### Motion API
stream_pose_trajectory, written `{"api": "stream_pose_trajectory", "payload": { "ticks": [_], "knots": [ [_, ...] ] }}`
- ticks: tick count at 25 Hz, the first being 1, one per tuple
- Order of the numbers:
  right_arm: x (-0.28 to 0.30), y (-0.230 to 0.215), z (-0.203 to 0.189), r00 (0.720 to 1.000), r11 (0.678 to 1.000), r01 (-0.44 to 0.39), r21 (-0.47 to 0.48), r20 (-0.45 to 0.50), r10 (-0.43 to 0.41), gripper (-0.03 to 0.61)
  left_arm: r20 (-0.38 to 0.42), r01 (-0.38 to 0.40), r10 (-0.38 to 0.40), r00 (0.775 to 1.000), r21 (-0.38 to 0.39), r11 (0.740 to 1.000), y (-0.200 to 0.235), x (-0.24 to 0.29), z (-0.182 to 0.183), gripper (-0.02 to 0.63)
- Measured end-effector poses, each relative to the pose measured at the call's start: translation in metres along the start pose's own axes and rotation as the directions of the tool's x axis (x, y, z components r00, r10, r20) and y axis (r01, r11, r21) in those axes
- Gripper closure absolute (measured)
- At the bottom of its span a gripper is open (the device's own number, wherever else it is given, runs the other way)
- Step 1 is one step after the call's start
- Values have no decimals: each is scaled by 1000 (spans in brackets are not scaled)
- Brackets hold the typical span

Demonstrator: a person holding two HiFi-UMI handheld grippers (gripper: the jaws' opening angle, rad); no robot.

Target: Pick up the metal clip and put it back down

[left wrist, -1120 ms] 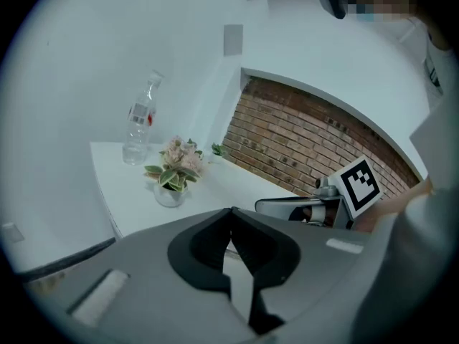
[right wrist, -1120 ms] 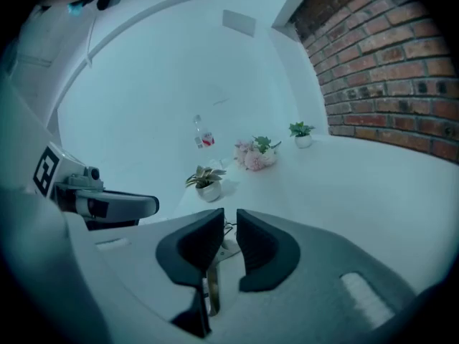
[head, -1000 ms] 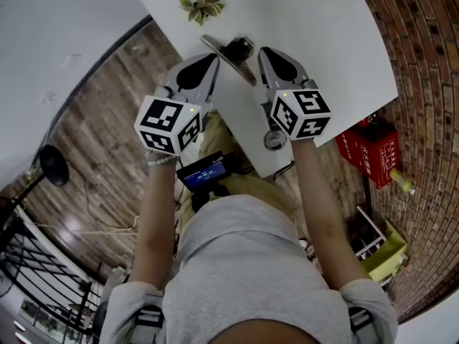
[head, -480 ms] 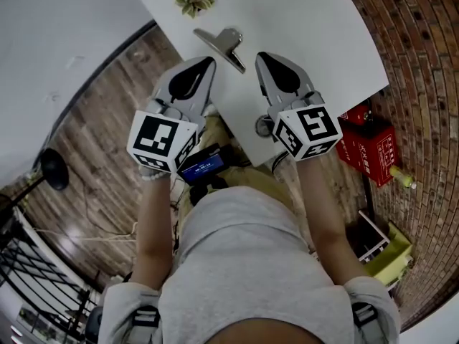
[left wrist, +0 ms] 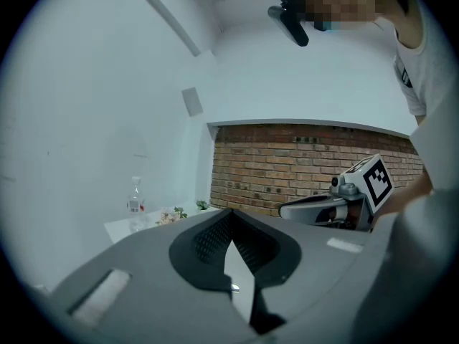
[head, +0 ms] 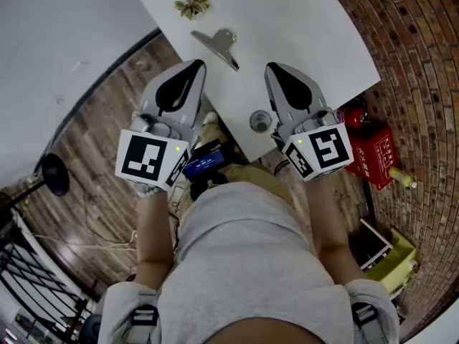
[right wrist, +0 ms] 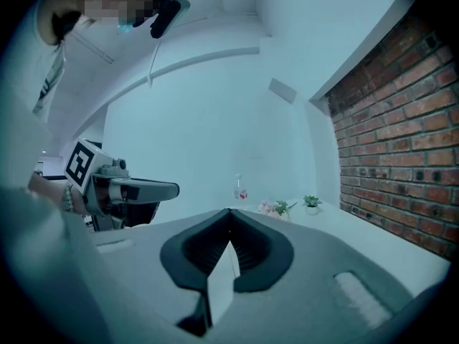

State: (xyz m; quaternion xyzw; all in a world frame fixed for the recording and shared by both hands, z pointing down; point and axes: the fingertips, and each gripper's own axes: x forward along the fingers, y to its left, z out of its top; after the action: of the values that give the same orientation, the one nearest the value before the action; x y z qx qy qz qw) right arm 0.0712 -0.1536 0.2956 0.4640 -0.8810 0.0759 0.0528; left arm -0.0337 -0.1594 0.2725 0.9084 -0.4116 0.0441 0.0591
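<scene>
The metal clip point(head: 217, 44) lies flat on the white table point(head: 308, 27), near its left front edge. Both grippers hang well back from it, raised and held side by side. My left gripper point(head: 191, 67) is shut with nothing between its jaws and sits over the floor, left of the table edge. Over the table's front corner my right gripper point(head: 275, 70) is shut and empty too. In the left gripper view the jaws point(left wrist: 231, 217) meet at their tips, and the right gripper point(left wrist: 337, 203) shows beside them. The right gripper view shows its jaws point(right wrist: 230, 213) closed and the left gripper point(right wrist: 118, 188) alongside.
A small potted plant point(head: 191, 6) stands on the table beyond the clip. A round metal fitting point(head: 259, 120) sits near the table's front edge. A red box point(head: 373, 153) and a yellow bin point(head: 391, 253) stand on the floor by the brick wall.
Both grippers have drawn back from the clip toward the person and risen. The right gripper, close by the clip a second ago, is now apart from it. The clip stays on the table.
</scene>
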Motion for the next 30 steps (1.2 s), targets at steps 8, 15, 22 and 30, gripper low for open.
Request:
{"api": "stream_pose_trajectory", "payload": {
  "ticks": [8, 15, 22, 30],
  "knots": [
    [-33, 4, 3, 1000, 1000, 0, -13, 11, 0, 584, 18, -32, 32, 999, 20, 999, -10, -23, 7, 601],
    [-44, 3, 2, 1000, 1000, 17, -14, 14, -16, 584, 7, -41, 41, 999, 17, 999, -12, -35, -2, 601],
    [-44, 12, 7, 1000, 999, 6, -36, 23, -5, 580, 8, -41, 41, 999, 15, 999, -13, -39, -3, 601],
    [-46, 17, 7, 1000, 999, 1, -44, 19, 0, 580, 13, -41, 41, 999, 9, 999, -13, -44, -4, 601]
  ]
}}
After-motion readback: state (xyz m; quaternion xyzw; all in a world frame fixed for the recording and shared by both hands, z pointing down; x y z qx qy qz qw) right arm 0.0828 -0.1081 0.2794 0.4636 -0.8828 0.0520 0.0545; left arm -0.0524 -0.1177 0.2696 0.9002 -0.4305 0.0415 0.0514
